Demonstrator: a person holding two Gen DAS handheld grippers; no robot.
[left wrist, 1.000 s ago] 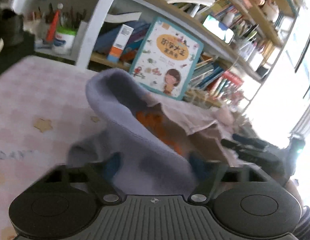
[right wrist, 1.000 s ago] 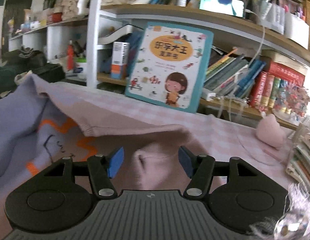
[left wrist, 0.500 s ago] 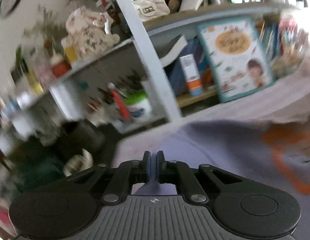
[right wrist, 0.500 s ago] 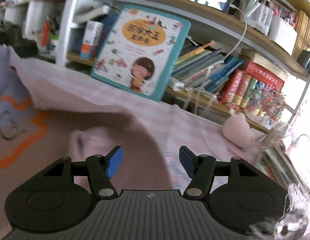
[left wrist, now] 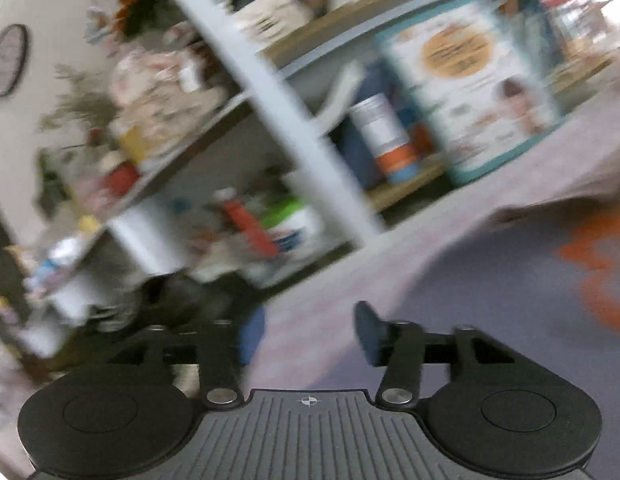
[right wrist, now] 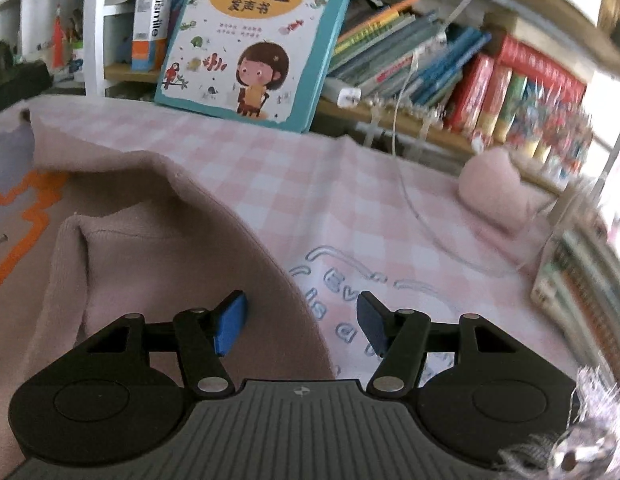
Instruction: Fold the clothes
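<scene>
The left hand-held gripper [left wrist: 308,330] is opening its jaws with nothing between them, above the edge of the lilac garment [left wrist: 489,292] with orange print that lies on the tabletop [left wrist: 389,256]. The right hand-held gripper [right wrist: 302,322] stands about half open and empty, over the curved edge of the pink garment [right wrist: 158,264] on the checked tabletop [right wrist: 310,200]. A picture book [right wrist: 258,36] leans against the shelf [right wrist: 393,118] behind.

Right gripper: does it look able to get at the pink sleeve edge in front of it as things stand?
Probably yes. The right gripper is open, and the pink sleeve lies flat on the checked tablecloth, its edge running between the fingers with nothing over it.
</scene>
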